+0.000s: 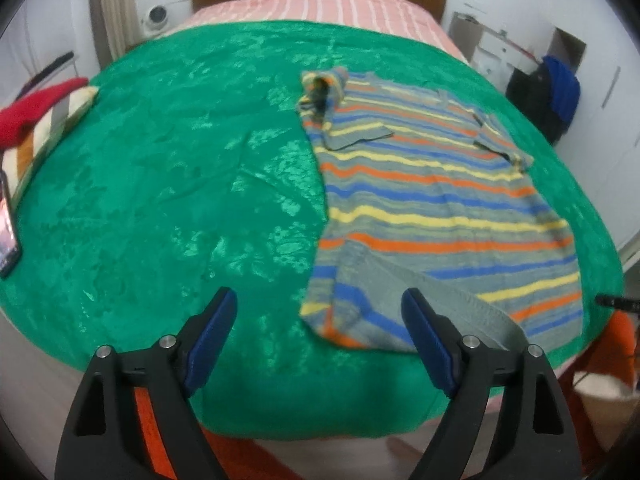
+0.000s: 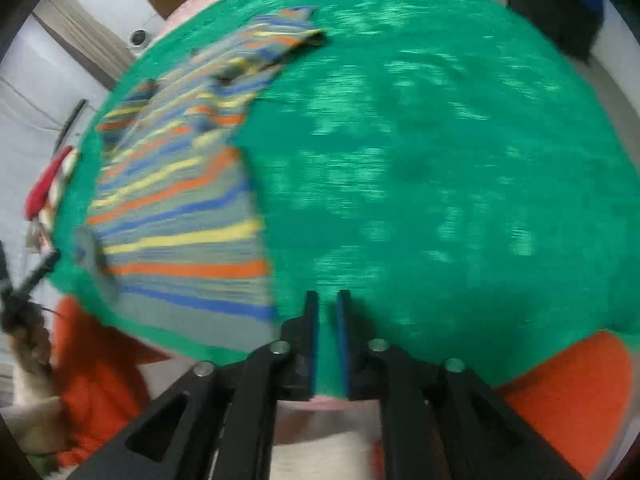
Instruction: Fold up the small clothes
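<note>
Left gripper (image 1: pixel 320 312): jaws spread wide, nothing held between them; poised above the near edge of the blanket, its right finger (image 1: pixel 428 344) seen over the shirt's near hem.
Right gripper (image 2: pixel 327 320): jaws drawn close with a narrow gap left, nothing clamped; only blanket is seen through the gap. View blurred.
Shirt (image 1: pixel 432 200): striped, laid flat on the blanket, one sleeve folded inward, the near left corner turned over with its grey inside shown.
Shirt edges: the near hem is set just short of the blanket's near edge.
Blanket (image 1: pixel 180 184): green, spread over the bed; wide bare stretches are left on both sides of the shirt.
Phone (image 1: pixel 6 232): at the blanket's left edge.
Cushion (image 1: pixel 44 120): well apart from the shirt.
</note>
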Demonstrator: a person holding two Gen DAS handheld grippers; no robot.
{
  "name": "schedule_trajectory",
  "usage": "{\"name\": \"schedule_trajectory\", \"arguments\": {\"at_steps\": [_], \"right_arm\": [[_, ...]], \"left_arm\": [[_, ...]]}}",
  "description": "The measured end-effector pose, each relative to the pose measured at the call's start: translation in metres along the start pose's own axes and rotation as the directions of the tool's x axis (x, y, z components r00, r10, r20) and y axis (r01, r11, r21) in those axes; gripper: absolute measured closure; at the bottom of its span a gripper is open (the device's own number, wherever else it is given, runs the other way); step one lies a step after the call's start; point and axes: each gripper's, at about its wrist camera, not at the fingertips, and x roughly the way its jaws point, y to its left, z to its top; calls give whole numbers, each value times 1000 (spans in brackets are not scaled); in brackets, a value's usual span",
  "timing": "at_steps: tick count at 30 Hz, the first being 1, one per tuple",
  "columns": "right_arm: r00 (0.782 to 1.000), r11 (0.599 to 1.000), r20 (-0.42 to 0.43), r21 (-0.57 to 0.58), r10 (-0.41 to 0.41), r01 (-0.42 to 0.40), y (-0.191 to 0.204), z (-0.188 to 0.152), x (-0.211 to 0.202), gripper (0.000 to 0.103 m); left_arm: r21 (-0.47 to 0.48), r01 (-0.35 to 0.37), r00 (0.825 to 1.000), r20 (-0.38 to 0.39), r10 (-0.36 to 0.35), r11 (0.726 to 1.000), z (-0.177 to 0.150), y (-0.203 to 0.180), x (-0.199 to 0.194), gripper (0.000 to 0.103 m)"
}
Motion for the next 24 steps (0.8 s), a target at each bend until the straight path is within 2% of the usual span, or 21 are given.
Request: {"name": "schedule_trajectory", "arguments": {"at_steps": [1,2,4,6,8,10,12,13,14,16,18,19,20,21,22,24], "right_arm": [[999,999,7,22,38,-38,-3,-2,1,72],[996,996,11,38,85,-85,-6,-4,0,66],[978,978,15,36,206,-207,-10,-11,-5,47],[967,966,-11,-24,256,-256,6,-14,-1,42],[971,967,-33,-85,238,-240,20,-16,14,42],[970,968,-68,-79,234,-239,25,-15,30,42],[966,964,-74,-75,248,-254,23,-19,33,41],[966,964,-76,-83,247,-253,25,-20,32,41],[966,963,-79,-90,248,-254,27,-16,34,41],[966,964,-83,-89,244,-251,24,-19,28,41],[970,968,-87,-88,227,-234,19,-18,22,41],[973,971,-86,-91,216,-223,17,-19,20,41],[975,973,-86,-93,206,-214,15,-19,19,41],[975,973,-85,-91,203,-210,13,-18,18,41],[975,973,-83,-88,208,-215,9,-18,16,41],[970,968,-70,-79,231,-237,6,-15,15,41]], "left_arm": [[-15,22,1000,0,-22,1000,2,3,2,18],[-22,47,999,2,-47,999,4,4,4,18],[-13,94,996,2,-94,995,11,4,11,18],[31,146,989,-5,-146,989,17,-2,21,18],[86,176,984,-19,-175,981,22,-13,36,18],[156,254,967,-81,-243,955,23,-24,50,18],[248,368,923,-209,-322,896,12,-38,56,22],[326,399,908,-269,-320,857,1,-46,51,26],[406,405,905,-308,-295,819,-11,-52,42,26],[505,440,882,-399,-251,743,-34,-54,22,30],[556,447,870,-452,-196,701,-53,-47,3,30],[581,412,884,-442,-153,702,-58,-40,-6,30],[587,373,900,-418,-125,719,-59,-34,-11,28],[554,333,914,-389,-117,763,-54,-23,-15,26],[500,314,921,-368,-129,807,-46,-14,-15,23],[331,284,933,-313,-179,900,-31,5,-13,17]]}}
